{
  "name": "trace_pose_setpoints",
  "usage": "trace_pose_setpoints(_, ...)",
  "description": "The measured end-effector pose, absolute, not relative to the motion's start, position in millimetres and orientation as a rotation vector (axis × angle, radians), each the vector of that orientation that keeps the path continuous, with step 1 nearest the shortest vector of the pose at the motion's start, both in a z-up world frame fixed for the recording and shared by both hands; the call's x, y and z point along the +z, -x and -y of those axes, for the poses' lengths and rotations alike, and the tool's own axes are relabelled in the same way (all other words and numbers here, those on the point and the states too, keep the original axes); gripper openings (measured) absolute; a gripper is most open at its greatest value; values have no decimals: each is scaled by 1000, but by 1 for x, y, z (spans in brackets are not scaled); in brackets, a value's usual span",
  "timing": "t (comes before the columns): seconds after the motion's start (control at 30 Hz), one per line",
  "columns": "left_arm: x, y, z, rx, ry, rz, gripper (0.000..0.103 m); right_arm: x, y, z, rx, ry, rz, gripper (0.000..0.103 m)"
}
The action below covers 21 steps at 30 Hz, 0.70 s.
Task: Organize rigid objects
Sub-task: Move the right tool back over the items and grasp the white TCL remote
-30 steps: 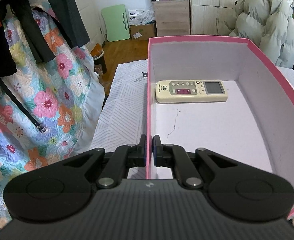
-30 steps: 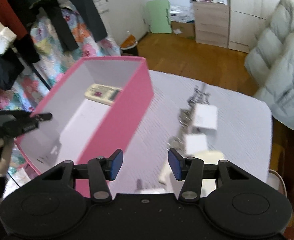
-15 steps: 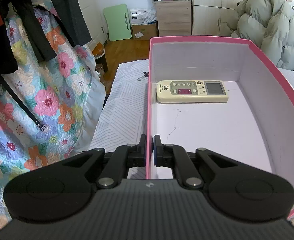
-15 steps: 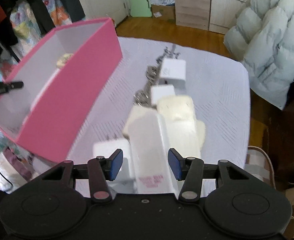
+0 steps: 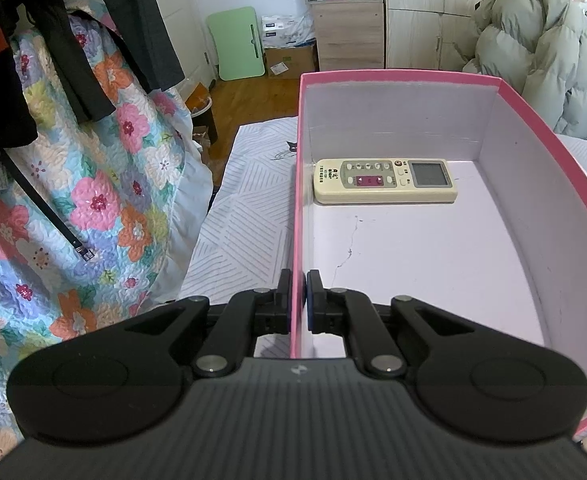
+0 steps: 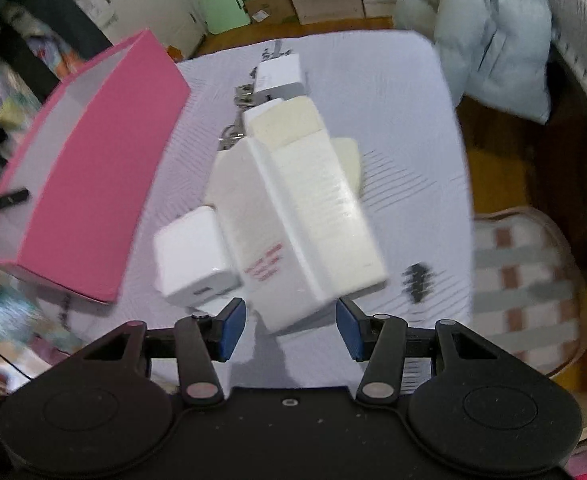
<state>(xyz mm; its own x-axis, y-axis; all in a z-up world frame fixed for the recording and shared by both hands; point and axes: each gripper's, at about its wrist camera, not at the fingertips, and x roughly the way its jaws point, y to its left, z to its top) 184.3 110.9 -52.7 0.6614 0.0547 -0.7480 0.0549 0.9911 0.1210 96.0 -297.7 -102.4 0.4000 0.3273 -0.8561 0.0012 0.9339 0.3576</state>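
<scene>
1. Bedroom clutter surrounds a table (image 6: 409,128) under a pale striped cloth; coats hang at the left.
2. Left gripper (image 5: 298,300) is pinched on the near wall of a pink box (image 5: 549,136), steadying it. A cream remote control (image 5: 384,181) already lies inside, near the far wall.
3. Right gripper (image 6: 290,329) hovers with fingers spread just short of a long white device (image 6: 305,216), beside a white charger block (image 6: 193,256).
4. Judged step: reaching for the next item. Next: straddle the white device, close firmly, lift.
</scene>
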Motion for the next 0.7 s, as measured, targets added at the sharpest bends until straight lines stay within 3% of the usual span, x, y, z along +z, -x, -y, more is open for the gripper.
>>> trace_pose_setpoints(0.13, -53, -184, -111, 4, -135, -852, 6, -100, -92, 298, 241, -345, -1129, 37)
trace_pose_setpoints(0.2, -52, -184, -110, 6, -137, -853, 6, -95, -90, 295, 284, -366, -1110, 33)
trace_pose_setpoints(0.7, -51, -184, -109, 7, -137, -857, 6, -95, -120, 272, 381, -341, -1038, 38)
